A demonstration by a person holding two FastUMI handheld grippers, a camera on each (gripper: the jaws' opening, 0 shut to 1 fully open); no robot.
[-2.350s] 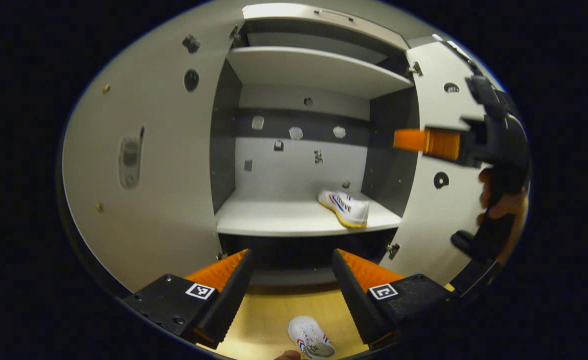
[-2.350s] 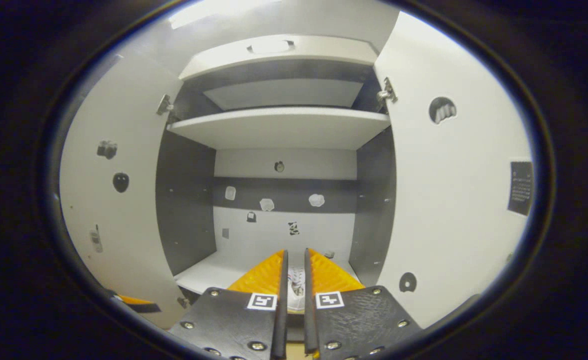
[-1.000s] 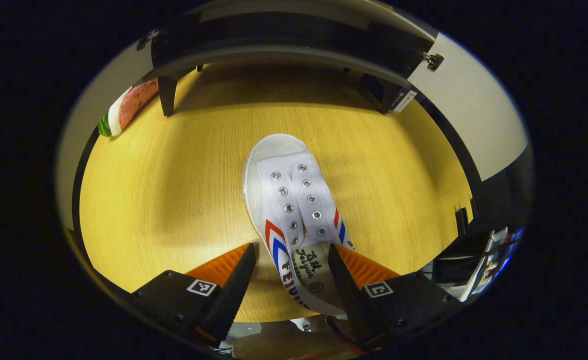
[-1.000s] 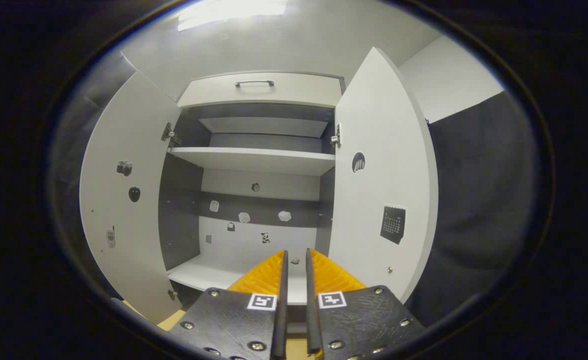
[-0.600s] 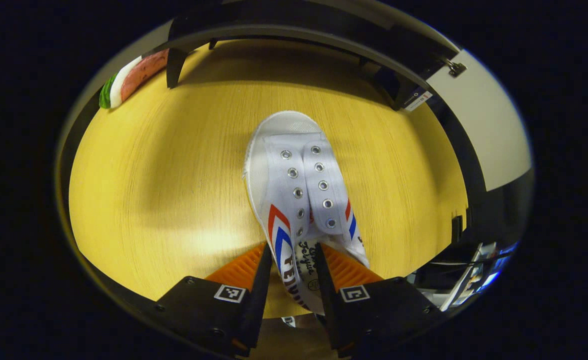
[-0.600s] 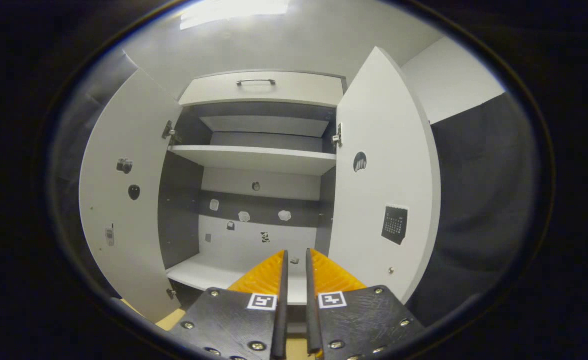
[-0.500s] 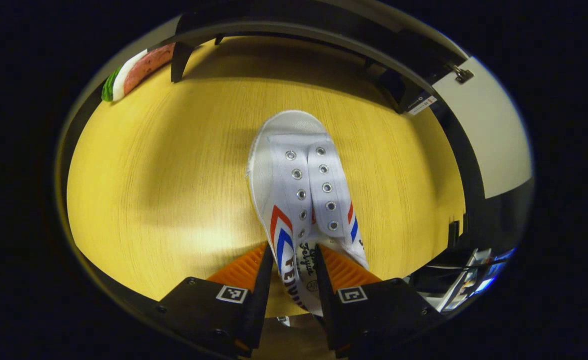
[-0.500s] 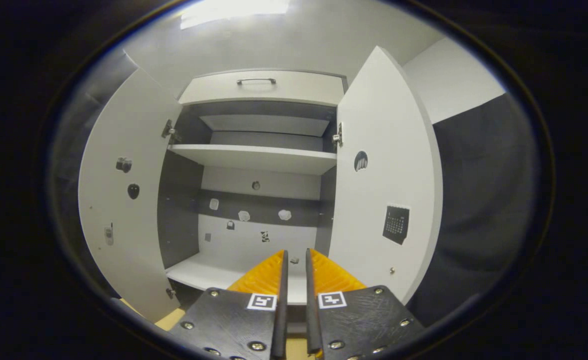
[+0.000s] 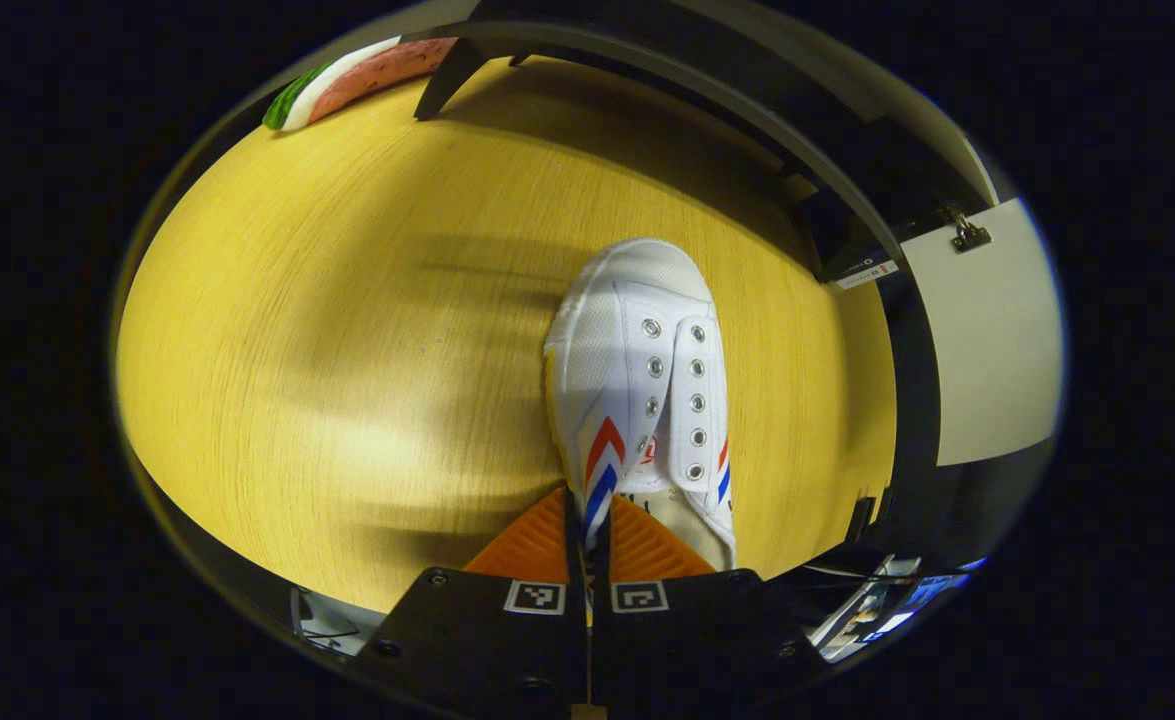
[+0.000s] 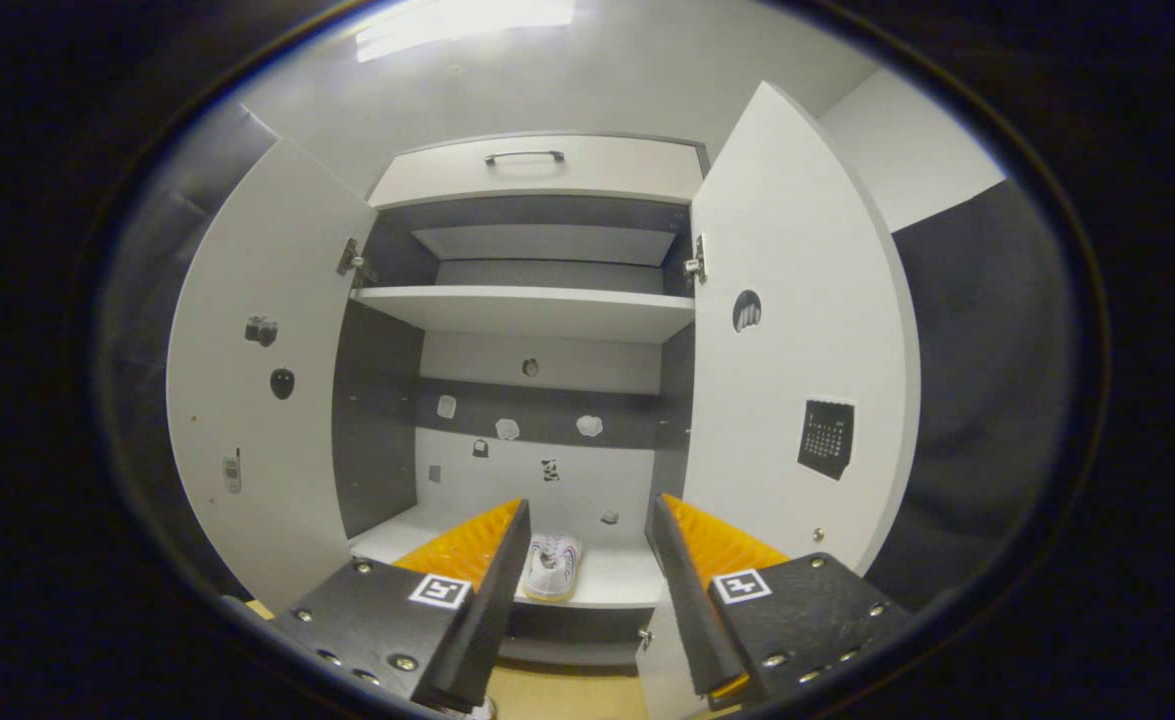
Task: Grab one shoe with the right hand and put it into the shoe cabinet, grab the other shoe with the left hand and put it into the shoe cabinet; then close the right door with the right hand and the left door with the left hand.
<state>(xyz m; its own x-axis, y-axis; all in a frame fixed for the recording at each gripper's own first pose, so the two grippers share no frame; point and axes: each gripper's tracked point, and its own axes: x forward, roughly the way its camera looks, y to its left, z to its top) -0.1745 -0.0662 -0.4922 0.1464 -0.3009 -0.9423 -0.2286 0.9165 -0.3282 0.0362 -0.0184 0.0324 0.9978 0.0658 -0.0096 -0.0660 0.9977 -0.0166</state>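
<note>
In the left gripper view a white shoe [image 9: 647, 380] with red and blue chevrons lies on the yellow wood floor [image 9: 327, 340], toe pointing away. My left gripper [image 9: 588, 498] is shut on the shoe's side wall near the heel; the heel is hidden behind the fingers. In the right gripper view the shoe cabinet [image 10: 537, 310] stands with both doors swung wide, the left door [image 10: 267, 420] and the right door [image 10: 797, 380]. The other white shoe [image 10: 553, 565] rests on the lower shelf [image 10: 607, 580]. My right gripper [image 10: 587, 530] is open in front of that shelf, holding nothing.
A watermelon-slice object [image 9: 357, 75] lies on the floor by a dark cabinet leg [image 9: 444, 78]. The cabinet's base and its open right door [image 9: 987, 340] border the floor at the top right. Above the upper shelf [image 10: 537, 308] sits a drawer with a handle [image 10: 525, 156].
My left gripper has dropped to the floor shoe and shut on its side; the shoe has tilted and shifted right. My right gripper, shut before, now stands open, back from the shelf.
</note>
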